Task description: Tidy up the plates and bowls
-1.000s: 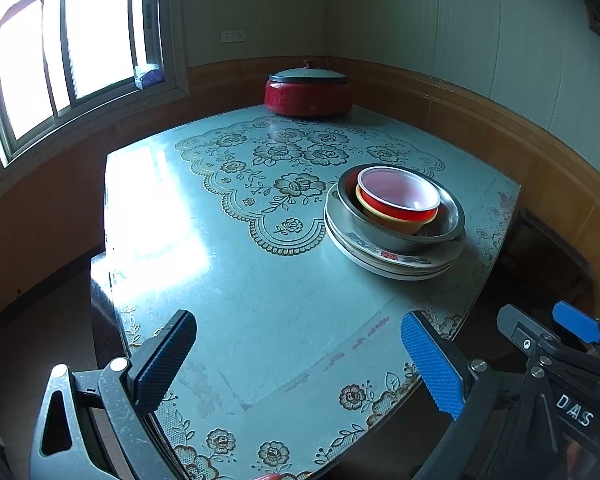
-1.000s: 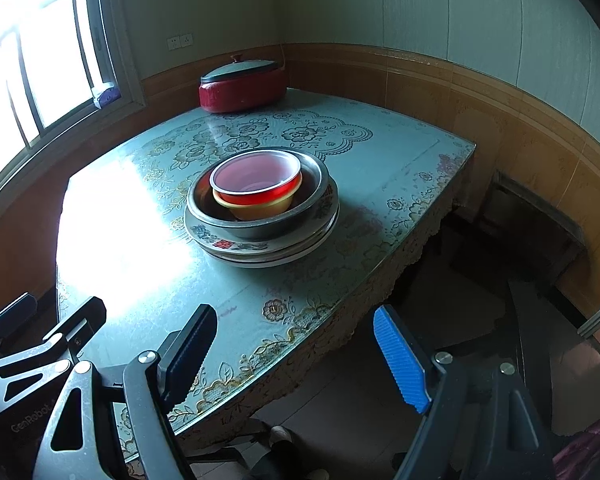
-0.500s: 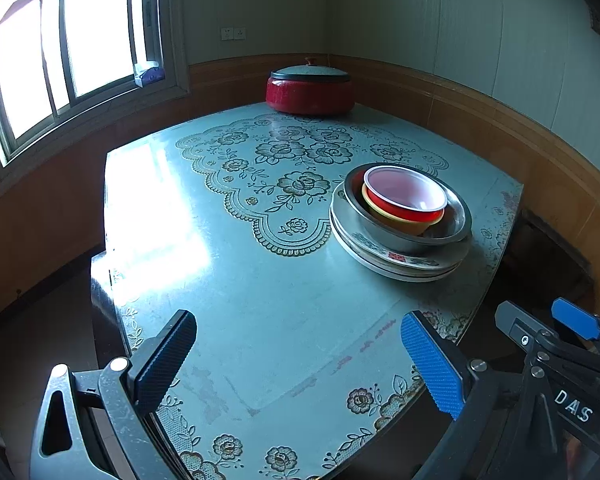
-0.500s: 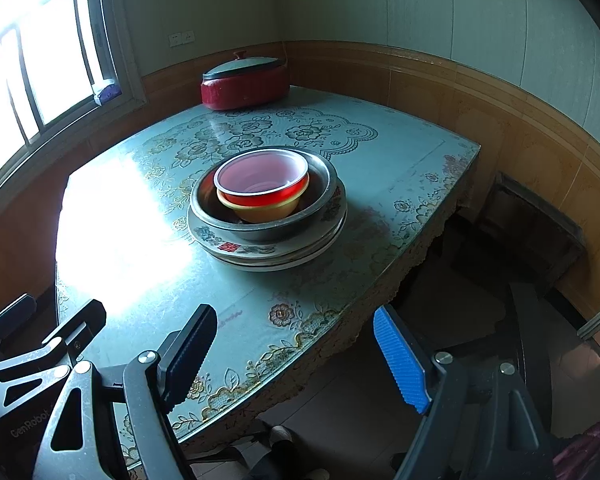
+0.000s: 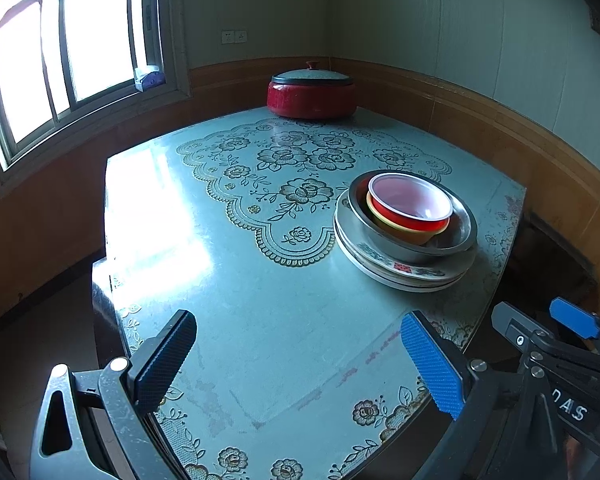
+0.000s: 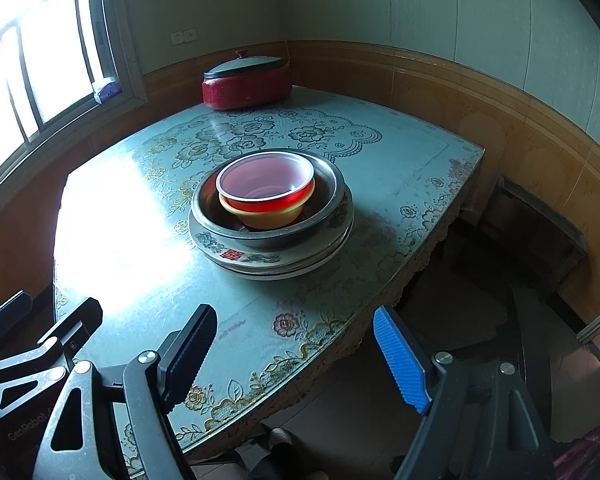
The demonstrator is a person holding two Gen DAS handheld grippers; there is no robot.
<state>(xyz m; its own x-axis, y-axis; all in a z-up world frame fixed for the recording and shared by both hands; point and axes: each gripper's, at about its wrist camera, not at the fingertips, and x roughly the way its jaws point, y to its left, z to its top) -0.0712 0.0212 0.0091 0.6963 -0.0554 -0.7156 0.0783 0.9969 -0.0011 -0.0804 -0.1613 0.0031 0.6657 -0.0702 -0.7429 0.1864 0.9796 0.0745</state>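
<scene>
Both claws, left (image 5: 298, 364) and right (image 6: 294, 354), gape empty above the counter (image 5: 240, 300); the right claw's body reads "DAS"; the top plate (image 6: 236, 256) bears a red character.

1. The left gripper (image 5: 298, 364) points forward and downward, its jaws spread wide with nothing between them.
2. The right gripper (image 6: 296, 360) points down at a similar slant, jaws also wide apart and empty.
3. The two grippers sit side by side, each one showing at the edge of the other's view.
</scene>
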